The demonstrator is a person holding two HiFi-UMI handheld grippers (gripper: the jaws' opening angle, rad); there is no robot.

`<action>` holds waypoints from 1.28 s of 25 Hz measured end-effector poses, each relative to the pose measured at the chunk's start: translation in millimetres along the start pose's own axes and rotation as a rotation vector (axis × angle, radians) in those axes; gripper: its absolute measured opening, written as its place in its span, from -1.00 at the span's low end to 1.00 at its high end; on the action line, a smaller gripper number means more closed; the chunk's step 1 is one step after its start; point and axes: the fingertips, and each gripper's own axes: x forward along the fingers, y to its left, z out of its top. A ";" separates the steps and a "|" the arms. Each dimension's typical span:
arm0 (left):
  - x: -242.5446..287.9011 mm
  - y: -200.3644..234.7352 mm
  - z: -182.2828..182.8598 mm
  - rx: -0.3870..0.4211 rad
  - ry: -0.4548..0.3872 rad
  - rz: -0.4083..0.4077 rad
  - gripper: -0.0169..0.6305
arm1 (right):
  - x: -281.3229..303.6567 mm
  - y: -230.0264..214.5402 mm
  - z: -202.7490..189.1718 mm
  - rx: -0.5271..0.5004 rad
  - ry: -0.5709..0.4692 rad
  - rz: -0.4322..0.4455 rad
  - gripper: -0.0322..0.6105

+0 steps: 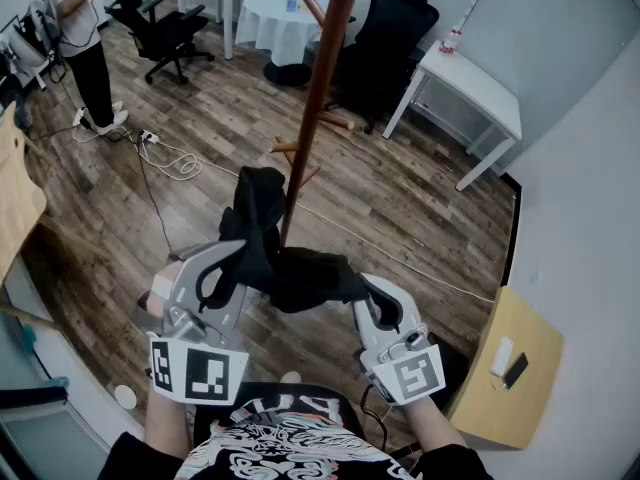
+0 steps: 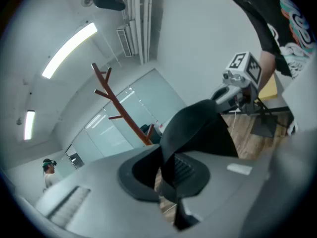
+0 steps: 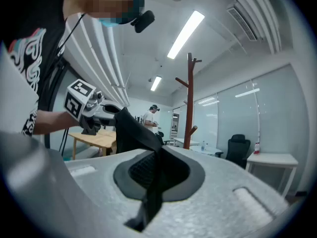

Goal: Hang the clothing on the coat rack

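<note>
A black garment (image 1: 285, 258) hangs stretched between my two grippers, just in front of the brown wooden coat rack (image 1: 318, 88). My left gripper (image 1: 232, 253) is shut on one edge of the cloth, and a bunch of fabric rises above it against the pole. My right gripper (image 1: 368, 288) is shut on the other edge. In the left gripper view the black garment (image 2: 198, 133) is pinched between the jaws, with the coat rack (image 2: 119, 105) beyond. In the right gripper view the garment (image 3: 148, 182) runs from the closed jaws toward the left gripper (image 3: 91, 108), and the rack (image 3: 189, 103) stands behind.
A black office chair (image 1: 385, 43) and a white table (image 1: 475, 88) stand behind the rack. A round table with a white cloth (image 1: 280, 18) and a second chair (image 1: 165, 33) are farther back. A person (image 1: 85, 38) stands at far left, near cables (image 1: 170, 158) on the floor. A wooden desk (image 1: 510, 368) is at my right.
</note>
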 end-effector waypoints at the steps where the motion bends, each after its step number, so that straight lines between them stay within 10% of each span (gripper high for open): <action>1: -15.6 -8.7 7.9 -0.009 0.005 -0.006 -0.93 | -17.8 7.9 7.7 0.019 -0.017 0.006 -0.89; 14: -115.9 -77.5 46.1 -0.052 0.029 -0.039 -0.93 | -119.4 49.3 53.5 0.019 -0.087 -0.005 -0.89; 32: -120.4 -103.7 78.5 -0.035 0.005 -0.016 -0.93 | -165.7 39.0 41.0 0.075 -0.067 -0.068 -0.89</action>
